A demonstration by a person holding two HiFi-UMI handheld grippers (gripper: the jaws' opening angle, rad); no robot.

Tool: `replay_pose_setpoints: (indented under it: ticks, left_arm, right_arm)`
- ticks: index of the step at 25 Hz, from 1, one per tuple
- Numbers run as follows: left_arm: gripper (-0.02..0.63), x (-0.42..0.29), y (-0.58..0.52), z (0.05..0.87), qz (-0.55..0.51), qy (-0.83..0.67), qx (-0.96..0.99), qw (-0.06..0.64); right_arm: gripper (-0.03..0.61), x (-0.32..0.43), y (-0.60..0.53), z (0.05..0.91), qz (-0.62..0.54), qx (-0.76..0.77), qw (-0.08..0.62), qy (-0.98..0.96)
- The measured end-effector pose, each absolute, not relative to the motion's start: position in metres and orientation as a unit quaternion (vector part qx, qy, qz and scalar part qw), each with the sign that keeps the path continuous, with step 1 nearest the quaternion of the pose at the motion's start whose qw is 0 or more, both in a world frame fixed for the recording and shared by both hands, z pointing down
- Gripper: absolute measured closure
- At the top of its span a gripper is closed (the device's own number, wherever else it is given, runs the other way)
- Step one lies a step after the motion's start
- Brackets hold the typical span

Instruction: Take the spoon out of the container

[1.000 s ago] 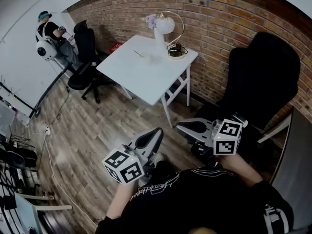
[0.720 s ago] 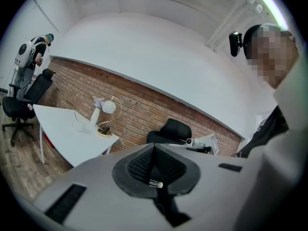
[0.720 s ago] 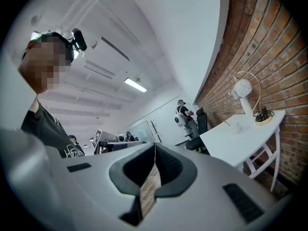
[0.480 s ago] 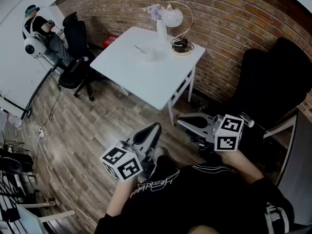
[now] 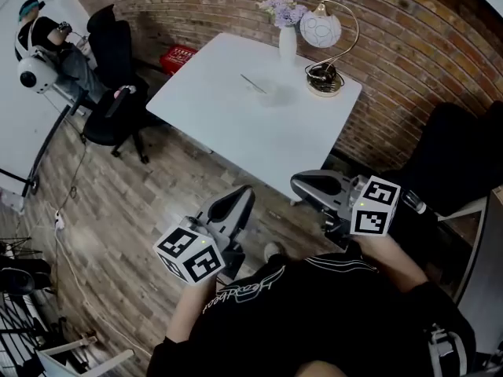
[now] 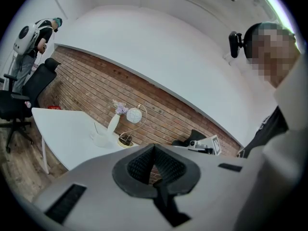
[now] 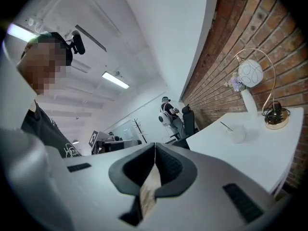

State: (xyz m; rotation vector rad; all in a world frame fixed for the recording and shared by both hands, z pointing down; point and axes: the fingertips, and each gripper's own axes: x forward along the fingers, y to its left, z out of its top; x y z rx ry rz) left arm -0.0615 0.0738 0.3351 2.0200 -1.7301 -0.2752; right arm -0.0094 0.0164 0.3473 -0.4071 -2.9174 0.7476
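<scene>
A small clear container (image 5: 266,94) stands on the white table (image 5: 236,124), near its far side. A thin spoon (image 5: 253,83) leans out of the container to the left. In the left gripper view the container (image 6: 101,139) and spoon (image 6: 95,128) are small and distant; the right gripper view shows the same container (image 7: 237,135) and spoon (image 7: 226,126). My left gripper (image 5: 240,199) hovers over the floor short of the table, jaws shut and empty. My right gripper (image 5: 302,185) is held by the table's near corner, also shut with nothing in it.
A white vase of flowers (image 5: 288,42) and a gold arc lamp (image 5: 326,53) stand behind the container. A brick wall (image 5: 409,45) backs the table. Black office chairs (image 5: 110,116) and a person (image 5: 43,38) are at far left, a black chair (image 5: 448,163) at right.
The table has drawn nearer and shifted right in the head view as the person moves toward it. Both grippers stay shut, held low in front of the body.
</scene>
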Motion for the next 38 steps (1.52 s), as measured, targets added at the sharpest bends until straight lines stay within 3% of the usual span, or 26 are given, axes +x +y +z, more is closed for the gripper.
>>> replay_pose_setpoints:
  ticks: [13, 25, 38]
  left_arm:
    - [0.609, -0.182, 0.046, 0.342, -0.111, -0.628, 0.734, 0.233]
    - [0.609, -0.29, -0.054, 0.376, -0.085, -0.595, 0.757, 0.258]
    - [0.606, -0.32, -0.14, 0.391, -0.053, -0.555, 0.784, 0.272]
  right_arm:
    - [0.581, -0.126, -0.015, 0.362, 0.253, -0.123, 0.052, -0.958]
    - [0.581, -0.226, -0.11, 0.392, 0.273, -0.069, 0.035, -0.959]
    - [0.581, -0.215, -0.173, 0.398, 0.28, 0.049, 0.032, -0.958]
